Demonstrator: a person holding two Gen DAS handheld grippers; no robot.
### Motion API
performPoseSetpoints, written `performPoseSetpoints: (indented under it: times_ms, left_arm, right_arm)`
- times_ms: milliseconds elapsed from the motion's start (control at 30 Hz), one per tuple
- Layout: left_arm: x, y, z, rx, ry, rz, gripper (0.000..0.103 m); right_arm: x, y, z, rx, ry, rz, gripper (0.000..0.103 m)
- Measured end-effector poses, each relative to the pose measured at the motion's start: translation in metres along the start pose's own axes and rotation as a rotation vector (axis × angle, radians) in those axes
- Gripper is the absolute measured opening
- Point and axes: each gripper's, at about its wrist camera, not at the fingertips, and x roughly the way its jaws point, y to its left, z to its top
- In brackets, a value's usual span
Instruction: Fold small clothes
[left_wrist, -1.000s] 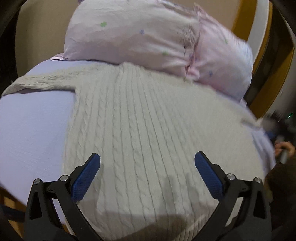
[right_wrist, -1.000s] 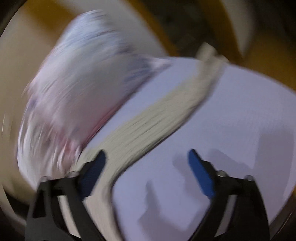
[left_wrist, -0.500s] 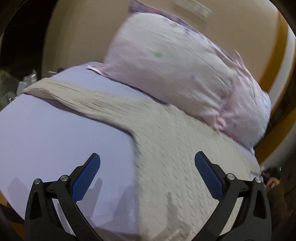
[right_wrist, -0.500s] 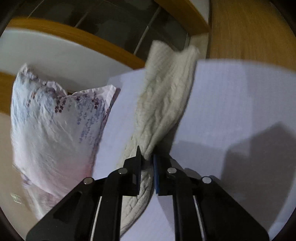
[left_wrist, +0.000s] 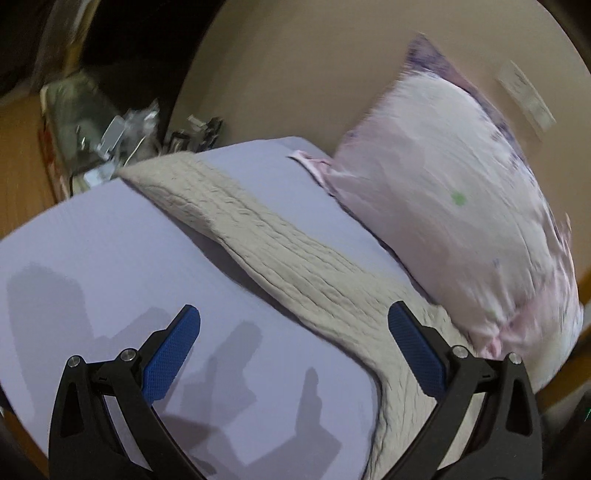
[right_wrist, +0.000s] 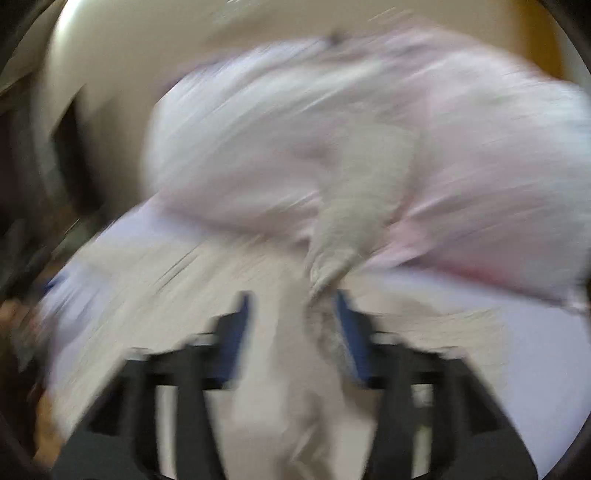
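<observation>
my left gripper (left_wrist: 293, 341) hangs spread wide over the lavender sheet (left_wrist: 110, 251), holding nothing. the knit sweater's sleeve (left_wrist: 266, 240) runs toward 11 o'clock, beside the pillow (left_wrist: 443, 192). my right gripper (right_wrist: 291, 325) is blurred, parted, with sweater cloth (right_wrist: 354, 206) between its fingers.

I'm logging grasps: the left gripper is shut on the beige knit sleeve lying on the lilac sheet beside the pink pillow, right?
No. In the left wrist view the left gripper is open and holds nothing; the sleeve lies on the sheet beside the pillow.
</observation>
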Motion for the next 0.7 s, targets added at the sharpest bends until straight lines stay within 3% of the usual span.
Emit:
performPoseSetpoints:
  times_ms: [133,400,500,567,633,700]
  left_arm:
    - [0.014,0.019,0.014,-0.097,0.010,-0.005,0.091]
    - [0.045,0.054,0.043,-0.285,0.015,-0.011,0.071]
    - [0.052,0.071,0.056,-0.365,0.005,-0.010,0.050]
    - [0.058,0.077,0.063,-0.376,0.017,0.039,0.016]
    - [0.060,0.072,0.069,-0.348,0.026,0.083,0.009]
    - [0.049,0.037,0.075,-0.222,-0.015,0.103,0.008]
  right_arm:
    - [-0.025,-0.006,-0.009,0.019,-0.104,-0.026,0.089]
    - [-0.060,-0.095,-0.049,0.332,-0.093,-0.072,0.089]
    - [-0.065,-0.112,-0.063,0.401,-0.096,-0.067,0.089]
    - [-0.068,-0.121,-0.069,0.426,-0.100,-0.071,0.089]
    - [-0.071,-0.125,-0.073,0.439,-0.107,-0.073,0.089]
    - [-0.074,-0.130,-0.075,0.448,-0.119,-0.078,0.089]
